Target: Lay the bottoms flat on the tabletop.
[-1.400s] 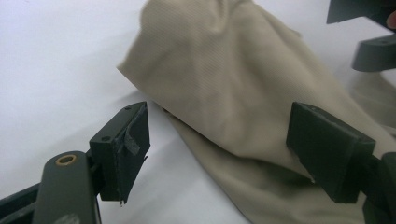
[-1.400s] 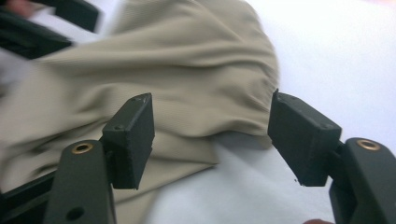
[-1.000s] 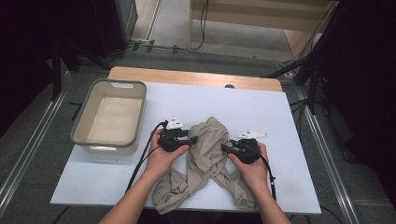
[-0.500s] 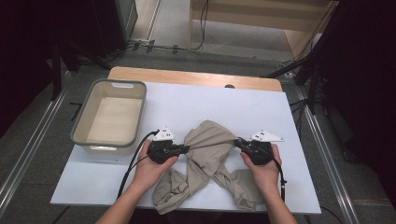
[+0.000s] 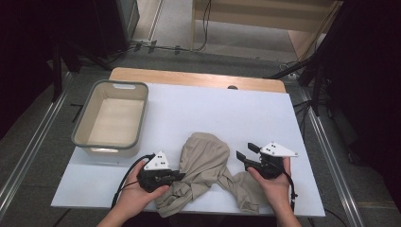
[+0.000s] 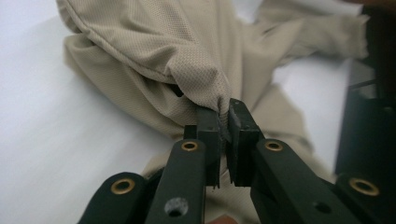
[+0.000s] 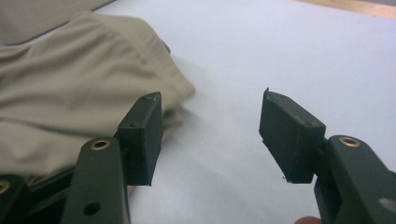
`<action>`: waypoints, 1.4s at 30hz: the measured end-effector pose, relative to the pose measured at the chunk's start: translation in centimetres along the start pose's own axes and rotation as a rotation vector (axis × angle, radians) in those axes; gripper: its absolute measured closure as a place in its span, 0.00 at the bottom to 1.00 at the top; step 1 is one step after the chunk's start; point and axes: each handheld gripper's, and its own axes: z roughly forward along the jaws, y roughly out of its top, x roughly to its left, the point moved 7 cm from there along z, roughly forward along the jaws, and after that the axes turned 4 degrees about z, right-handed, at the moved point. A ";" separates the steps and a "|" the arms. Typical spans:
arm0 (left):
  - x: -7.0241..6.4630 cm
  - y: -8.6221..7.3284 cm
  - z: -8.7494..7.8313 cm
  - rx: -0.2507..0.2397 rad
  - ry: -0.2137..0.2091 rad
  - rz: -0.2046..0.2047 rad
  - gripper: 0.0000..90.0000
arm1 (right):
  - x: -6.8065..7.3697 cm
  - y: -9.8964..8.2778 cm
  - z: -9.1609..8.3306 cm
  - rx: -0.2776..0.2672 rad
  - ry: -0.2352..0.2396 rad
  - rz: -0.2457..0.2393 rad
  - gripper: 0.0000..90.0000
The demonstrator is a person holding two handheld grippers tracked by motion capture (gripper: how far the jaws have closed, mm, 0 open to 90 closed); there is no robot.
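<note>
Bench (image 5: 227, 106): a white top, with a wooden strip seen along the far edge.
Tub (image 5: 81, 131): set on the bench near the left edge.
Cloth (image 5: 205, 163): crumpled beige fabric, laid at the near edge.

Beige mesh garment (image 5: 208, 172) — crumpled, bunched at near edge of white table — left fold pinched up.

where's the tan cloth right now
In the high view the tan cloth lies crumpled at the table's near edge, between both hands, right of the tub.
</note>
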 end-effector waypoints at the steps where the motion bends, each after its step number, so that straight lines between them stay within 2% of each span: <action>1: 0.5 0.1 -0.3 -0.015 0.024 -0.023 0.86 | 0.0 -0.2 -0.2 0.008 -0.008 0.007 0.43; 3: 1.2 0.6 -0.7 -0.057 0.057 -0.063 0.74 | 0.2 -0.7 -0.2 0.022 -0.005 0.003 0.43; 5: 1.5 1.3 -0.8 -0.084 0.083 -0.077 0.60 | 0.5 -1.1 0.2 0.046 0.004 -0.003 0.43; 7: 1.8 1.8 -0.4 -0.093 0.110 -0.084 0.53 | 1.0 -1.3 0.8 0.060 0.019 -0.004 0.43; 9: 2.1 2.0 0.3 -0.087 0.132 -0.109 0.51 | 1.4 -1.6 1.6 0.086 0.032 -0.001 0.43; 11: 2.5 1.8 1.2 -0.062 0.154 -0.110 0.53 | 1.9 -1.8 2.7 0.113 0.058 0.004 0.42; 13: 3.1 1.3 2.1 -0.023 0.178 -0.126 0.62 | 2.2 -1.9 4.0 0.142 0.079 0.016 0.40; 15: 3.5 0.9 2.9 0.001 0.166 -0.158 0.67 | 2.6 -1.6 4.9 0.157 0.072 0.021 0.40; 17: 3.5 0.8 3.4 0.016 0.151 -0.163 0.73 | 3.1 -1.3 5.7 0.168 0.089 0.017 0.42; 19: 3.3 0.8 3.9 0.025 0.139 -0.152 0.78 | 3.6 -1.3 6.3 0.197 0.100 0.005 0.49; 21: 3.0 0.9 4.3 0.029 0.127 -0.144 0.82 | 4.1 -1.4 6.6 0.219 0.123 -0.018 0.67; 24: 2.7 1.3 4.8 0.029 0.115 -0.140 0.85 | 4.3 -1.5 6.3 0.228 0.142 -0.029 0.88; 26: 2.4 1.5 5.1 0.026 0.107 -0.140 0.85 | 3.8 -1.5 5.7 0.210 0.128 -0.011 0.93; 29: 1.7 2.0 5.6 0.020 0.075 -0.143 0.86 | 2.8 -1.6 4.3 0.181 0.101 0.012 0.95; 31: 1.0 2.3 6.1 0.017 0.043 -0.148 0.86 | 2.2 -1.9 3.5 0.169 0.075 0.004 0.95; 35: -0.4 3.2 7.4 0.015 -0.004 -0.139 0.86 | 0.7 -2.7 1.5 0.153 0.031 -0.003 0.95; 39: -2.1 4.0 8.7 0.013 -0.050 -0.120 0.85 | -1.2 -3.6 -0.5 0.140 -0.008 0.027 0.95; 40: -2.5 4.2 9.0 0.010 -0.062 -0.116 0.83 | -1.7 -3.6 -0.9 0.136 -0.015 0.034 0.95; 42: -2.8 4.5 9.3 0.015 -0.056 -0.106 0.71 | -2.8 -3.8 -1.6 0.134 -0.047 0.036 0.95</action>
